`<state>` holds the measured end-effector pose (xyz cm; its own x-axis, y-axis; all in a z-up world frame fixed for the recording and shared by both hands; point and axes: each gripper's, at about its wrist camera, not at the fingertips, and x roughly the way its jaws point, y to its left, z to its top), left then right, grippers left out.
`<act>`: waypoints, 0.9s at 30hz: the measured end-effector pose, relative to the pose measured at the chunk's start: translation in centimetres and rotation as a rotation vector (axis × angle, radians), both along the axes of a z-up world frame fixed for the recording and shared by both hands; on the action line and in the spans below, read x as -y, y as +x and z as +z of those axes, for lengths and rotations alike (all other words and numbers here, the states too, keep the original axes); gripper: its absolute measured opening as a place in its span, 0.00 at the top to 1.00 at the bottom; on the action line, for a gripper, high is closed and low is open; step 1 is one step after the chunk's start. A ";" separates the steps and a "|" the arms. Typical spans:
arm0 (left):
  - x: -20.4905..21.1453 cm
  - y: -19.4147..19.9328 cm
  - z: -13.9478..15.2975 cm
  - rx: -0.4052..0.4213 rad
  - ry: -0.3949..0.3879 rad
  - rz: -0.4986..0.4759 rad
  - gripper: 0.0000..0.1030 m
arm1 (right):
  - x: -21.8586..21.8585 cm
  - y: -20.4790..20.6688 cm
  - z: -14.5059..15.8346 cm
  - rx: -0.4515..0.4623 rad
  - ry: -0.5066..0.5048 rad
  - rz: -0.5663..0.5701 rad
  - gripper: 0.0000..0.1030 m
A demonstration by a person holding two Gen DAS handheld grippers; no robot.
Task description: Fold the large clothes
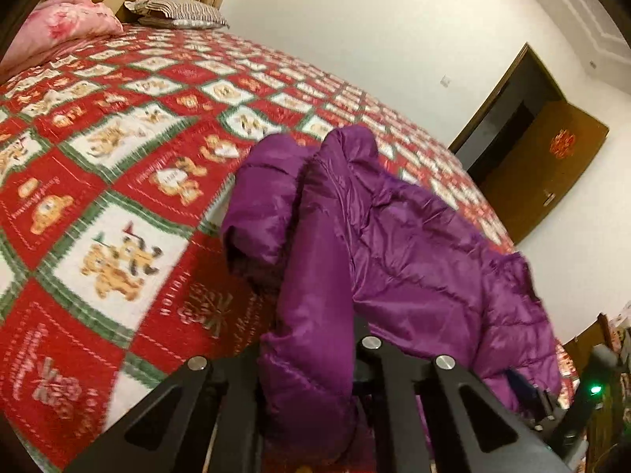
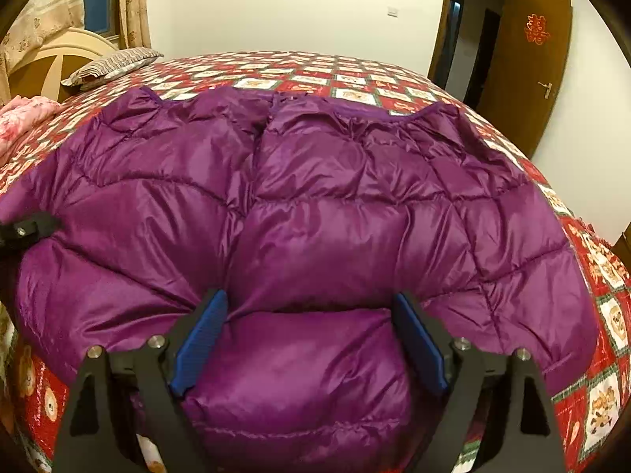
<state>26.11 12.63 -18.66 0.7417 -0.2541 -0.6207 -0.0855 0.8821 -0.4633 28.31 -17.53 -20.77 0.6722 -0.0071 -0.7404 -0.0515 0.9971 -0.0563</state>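
Note:
A purple quilted down jacket [image 2: 315, 205] lies spread across the red patterned bedspread [image 2: 355, 79]. My right gripper [image 2: 311, 339] is open, its blue pads [image 2: 203, 339] straddling a puffy fold at the jacket's near edge. My left gripper [image 1: 311, 374] is shut on a fold of the jacket [image 1: 374, 244], which drapes over and hides its fingertips. The left gripper also shows in the right wrist view [image 2: 23, 230] at the jacket's left edge.
The bed [image 1: 98, 157] has a cream headboard [image 2: 51, 59], a striped pillow [image 2: 114, 64] and a pink quilt [image 1: 67, 19] at its head. A brown door [image 2: 528, 63] stands open in the white wall beyond the bed.

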 end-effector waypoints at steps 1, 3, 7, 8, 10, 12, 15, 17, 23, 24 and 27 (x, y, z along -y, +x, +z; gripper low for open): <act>-0.3 -0.5 0.4 0.010 0.002 0.006 0.92 | -0.2 -0.1 0.0 0.000 -0.003 0.000 0.14; -1.3 -1.5 1.1 0.028 0.004 0.026 0.92 | -0.9 -0.4 0.1 0.001 -0.001 0.009 0.14; -3.8 -3.1 3.2 0.061 0.036 0.074 0.93 | -3.5 -1.0 0.5 0.011 0.016 0.078 0.14; -4.5 -3.4 3.9 0.073 0.051 0.085 0.93 | -4.2 -1.2 0.8 0.010 0.040 0.113 0.14; -5.6 -4.3 6.0 0.109 0.097 0.100 0.93 | -4.6 -1.9 1.8 0.020 0.095 0.166 0.15; -5.8 -5.0 8.0 0.149 0.143 0.105 0.93 | -4.0 -3.1 3.6 0.069 0.132 0.183 0.15; -4.5 -5.7 11.4 0.220 0.221 0.087 0.94 | -0.8 -4.5 6.1 0.159 0.169 0.161 0.14; -2.4 -5.6 13.4 0.264 0.253 0.042 0.94 | 2.2 -4.5 6.9 0.184 0.182 0.099 0.12; 9.4 -4.6 16.1 0.373 0.393 -0.191 0.94 | 12.8 -3.3 5.4 0.140 0.176 -0.192 0.11; 11.6 -4.4 15.9 0.380 0.408 -0.239 0.94 | 14.2 -3.5 5.1 0.133 0.174 -0.227 0.11; 17.3 -3.6 14.3 0.376 0.447 -0.364 0.94 | 18.8 -4.7 4.3 0.113 0.164 -0.333 0.11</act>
